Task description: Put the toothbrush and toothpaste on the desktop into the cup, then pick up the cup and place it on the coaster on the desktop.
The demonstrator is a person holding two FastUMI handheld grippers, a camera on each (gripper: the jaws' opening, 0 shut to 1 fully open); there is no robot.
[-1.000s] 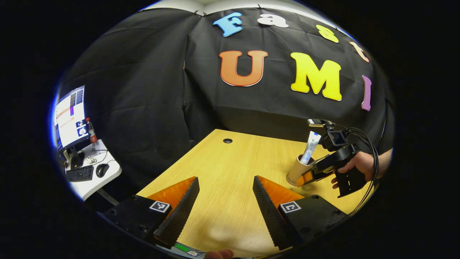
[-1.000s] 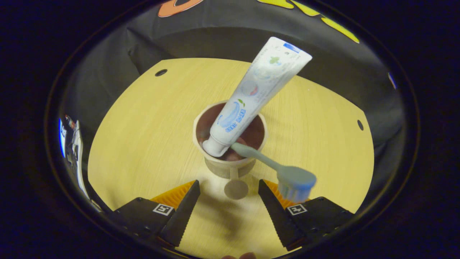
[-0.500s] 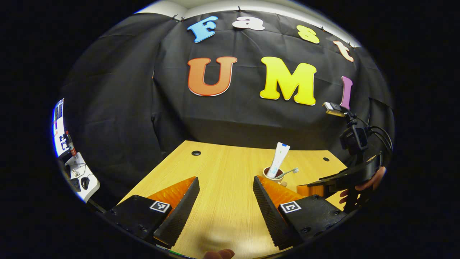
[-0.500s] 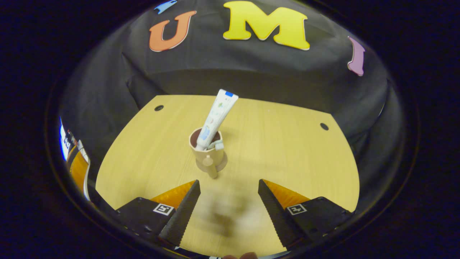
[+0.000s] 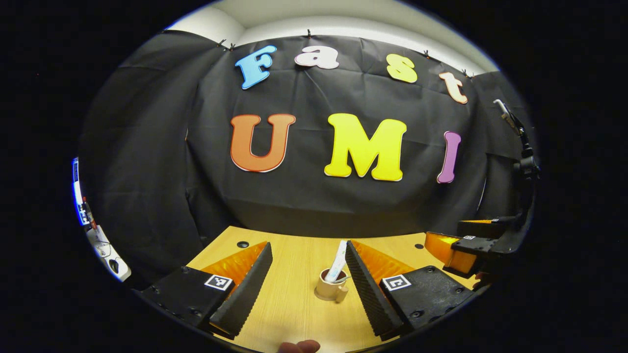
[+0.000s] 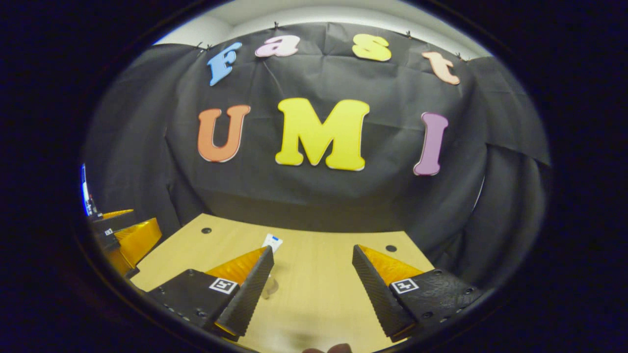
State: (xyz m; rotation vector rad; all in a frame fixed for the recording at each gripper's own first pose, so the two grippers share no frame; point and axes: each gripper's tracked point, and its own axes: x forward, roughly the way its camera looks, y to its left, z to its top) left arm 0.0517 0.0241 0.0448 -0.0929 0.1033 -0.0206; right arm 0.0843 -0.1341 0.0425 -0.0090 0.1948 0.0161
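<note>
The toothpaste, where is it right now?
The toothpaste stands in the cup on the desk, ahead between the left tool's fingers in the left gripper view, close to the right-hand finger.

Left black tool (image 5: pixel 308 282): two long pointed fingers (image 5: pixel 244 290), bumpy dark insides, orange outsides, small black-and-white square sticker on each black block, little round screws. Right black tool (image 6: pixel 311 288): same look, orange sides, square stickers, screws.

Even overhead light fell on the wooden desktop (image 5: pixel 294 314), sharp centrally, while fisheye bending grew strongest toward three and nine o'clock.
</note>
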